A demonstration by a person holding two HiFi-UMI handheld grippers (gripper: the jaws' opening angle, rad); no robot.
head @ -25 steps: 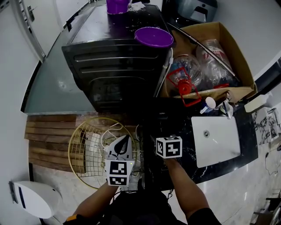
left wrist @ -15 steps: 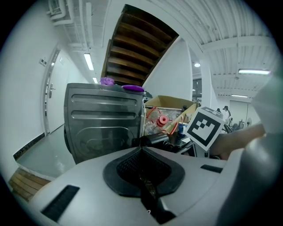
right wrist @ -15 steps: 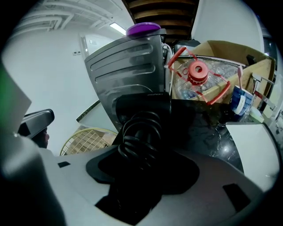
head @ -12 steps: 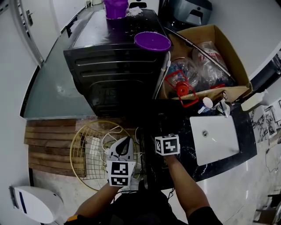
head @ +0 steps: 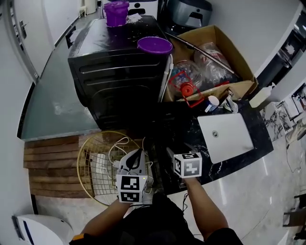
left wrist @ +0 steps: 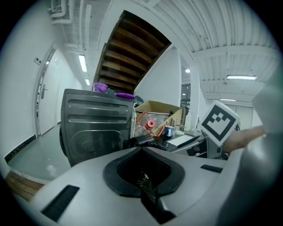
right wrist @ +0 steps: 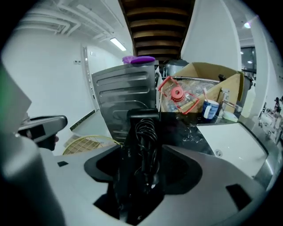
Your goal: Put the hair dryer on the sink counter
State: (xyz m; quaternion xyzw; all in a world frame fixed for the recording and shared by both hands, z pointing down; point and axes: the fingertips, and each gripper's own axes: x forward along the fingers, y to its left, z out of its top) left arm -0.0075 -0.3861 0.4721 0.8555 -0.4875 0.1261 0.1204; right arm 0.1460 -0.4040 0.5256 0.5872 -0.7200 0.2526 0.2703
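A black hair dryer (right wrist: 141, 150), its cord coiled round it, stands between the jaws of my right gripper (right wrist: 143, 159). Those jaws are opening, and dark gaps show on both sides of the dryer. It points over the black marble sink counter (right wrist: 188, 128); I cannot tell whether it rests there. From the head view the right gripper (head: 169, 152) is over the counter's (head: 191, 139) near left part, and the dryer is lost against the dark stone. My left gripper (head: 136, 154) hangs shut over a wire basket (head: 95, 162), with nothing seen in it.
A white sink basin (head: 224, 136) is set in the counter to the right. A cardboard box (head: 215, 52) of plastic bottles stands behind it. A black washing machine (head: 119, 72) carries a purple bowl (head: 154, 45) and a purple cup (head: 116, 12). Wooden slats (head: 48, 162) lie left.
The right gripper has drawn back toward the counter's near edge, away from the basin. The head view has shifted. The left gripper stays over the basket.
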